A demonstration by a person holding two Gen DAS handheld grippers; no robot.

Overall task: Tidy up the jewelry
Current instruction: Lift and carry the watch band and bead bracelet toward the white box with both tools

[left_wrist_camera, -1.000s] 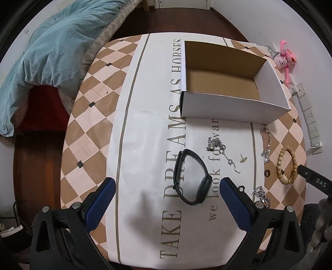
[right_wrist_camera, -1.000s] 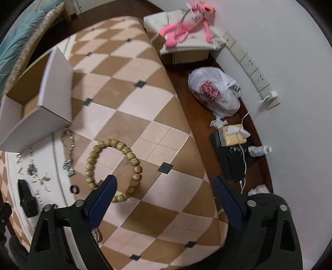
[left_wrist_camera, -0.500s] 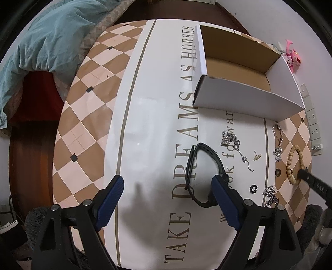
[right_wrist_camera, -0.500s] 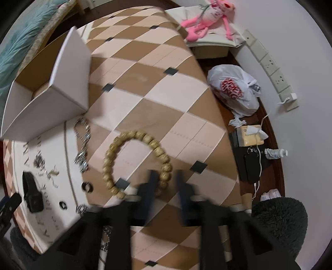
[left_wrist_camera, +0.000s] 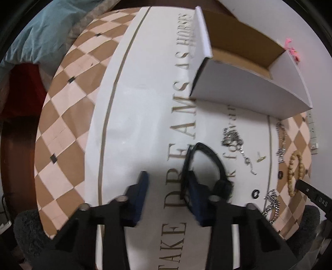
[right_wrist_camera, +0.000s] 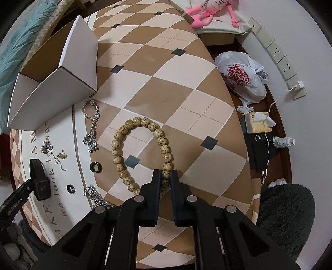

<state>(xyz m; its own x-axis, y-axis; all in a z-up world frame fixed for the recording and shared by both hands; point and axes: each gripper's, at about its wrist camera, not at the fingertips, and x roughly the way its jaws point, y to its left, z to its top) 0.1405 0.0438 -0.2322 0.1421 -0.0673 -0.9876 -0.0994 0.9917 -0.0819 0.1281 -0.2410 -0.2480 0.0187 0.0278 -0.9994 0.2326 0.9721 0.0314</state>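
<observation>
My left gripper [left_wrist_camera: 167, 176] points down over the black watch [left_wrist_camera: 207, 164] on the white cloth. Its jaws are closing: one side of the strap lies between them against the right finger, while the left finger [left_wrist_camera: 141, 187] stands clear of it. The right gripper [right_wrist_camera: 165, 175] is shut on a bead of the wooden bead bracelet [right_wrist_camera: 118, 145], which lies flat on the checked tablecloth. An open white box [left_wrist_camera: 249, 93] stands behind the jewelry. A silver bracelet [right_wrist_camera: 91, 124], a tangled necklace [right_wrist_camera: 47, 147], a gold earring [right_wrist_camera: 62, 155], two black rings [right_wrist_camera: 96, 166] and a silver chain [right_wrist_camera: 93, 193] lie around.
The round table's edge [right_wrist_camera: 238, 128] curves close on the right. On the floor below it are a plastic bag [right_wrist_camera: 240, 76], a tissue pack [right_wrist_camera: 257, 122] and a bottle [right_wrist_camera: 284, 142]. A pink plush toy [right_wrist_camera: 207, 10] lies by the wall sockets. A blue blanket [left_wrist_camera: 41, 37] is far left.
The left gripper has sunk toward the watch and its jaws have narrowed around one side of the strap. The right gripper's jaws went from wide to shut on the bead bracelet.
</observation>
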